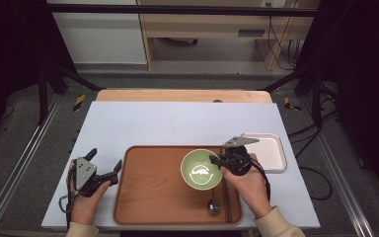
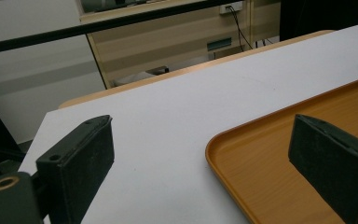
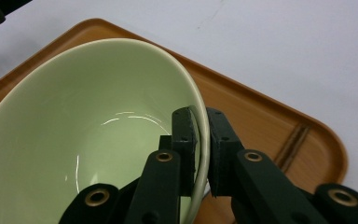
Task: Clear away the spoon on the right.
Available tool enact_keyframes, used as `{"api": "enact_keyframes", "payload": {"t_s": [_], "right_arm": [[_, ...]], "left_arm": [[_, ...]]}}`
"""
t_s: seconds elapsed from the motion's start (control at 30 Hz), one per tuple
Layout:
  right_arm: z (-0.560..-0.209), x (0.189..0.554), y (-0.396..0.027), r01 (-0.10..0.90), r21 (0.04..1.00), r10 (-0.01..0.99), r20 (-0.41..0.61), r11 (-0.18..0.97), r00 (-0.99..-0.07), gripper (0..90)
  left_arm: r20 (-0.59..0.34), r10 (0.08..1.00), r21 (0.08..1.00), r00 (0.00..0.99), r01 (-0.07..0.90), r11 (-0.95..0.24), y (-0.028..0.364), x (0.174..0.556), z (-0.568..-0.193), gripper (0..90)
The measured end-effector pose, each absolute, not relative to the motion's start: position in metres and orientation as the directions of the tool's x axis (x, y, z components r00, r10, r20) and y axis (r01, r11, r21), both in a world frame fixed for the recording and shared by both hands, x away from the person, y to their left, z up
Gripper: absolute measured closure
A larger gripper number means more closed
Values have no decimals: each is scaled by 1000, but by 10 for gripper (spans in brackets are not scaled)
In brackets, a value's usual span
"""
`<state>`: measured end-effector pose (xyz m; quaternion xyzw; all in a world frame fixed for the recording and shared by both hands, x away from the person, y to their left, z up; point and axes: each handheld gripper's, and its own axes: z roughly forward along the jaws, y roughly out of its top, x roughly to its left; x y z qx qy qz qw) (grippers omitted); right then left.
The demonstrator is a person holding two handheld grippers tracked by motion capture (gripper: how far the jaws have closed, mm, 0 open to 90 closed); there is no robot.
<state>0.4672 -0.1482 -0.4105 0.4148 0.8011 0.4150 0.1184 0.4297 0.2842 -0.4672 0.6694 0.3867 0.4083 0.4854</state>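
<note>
A pale green bowl [image 1: 201, 169] is over the right half of the brown wooden tray [image 1: 148, 197]. My right gripper [image 1: 216, 160] is shut on its right rim. In the right gripper view the two black jaws pinch the bowl's [image 3: 88, 140] thin wall, one inside and one outside, and my right gripper [image 3: 200, 140] holds it tilted above the tray [image 3: 270, 126]. A metal spoon [image 1: 213, 203] lies on the tray just below the bowl. My left gripper [image 1: 104, 165] rests open at the tray's left edge, nothing between its jaws; in its own view my left gripper [image 2: 200, 154] straddles the tray's corner [image 2: 261, 163].
A shallow white rectangular tray [image 1: 271, 150] sits on the white table [image 1: 177, 121] just right of the wooden tray, behind my right hand. The table's wooden far edge [image 1: 182, 95] runs along the back. Black frame posts stand at both sides.
</note>
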Motion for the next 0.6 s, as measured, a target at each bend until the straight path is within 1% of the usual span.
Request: {"api": "enact_keyframes", "payload": {"t_s": [0.6], "right_arm": [[-426, 462, -125, 582, 720, 721, 165, 379, -673, 835]], "left_arm": [[173, 914, 966, 368, 118, -231, 284, 430, -467, 66]]}}
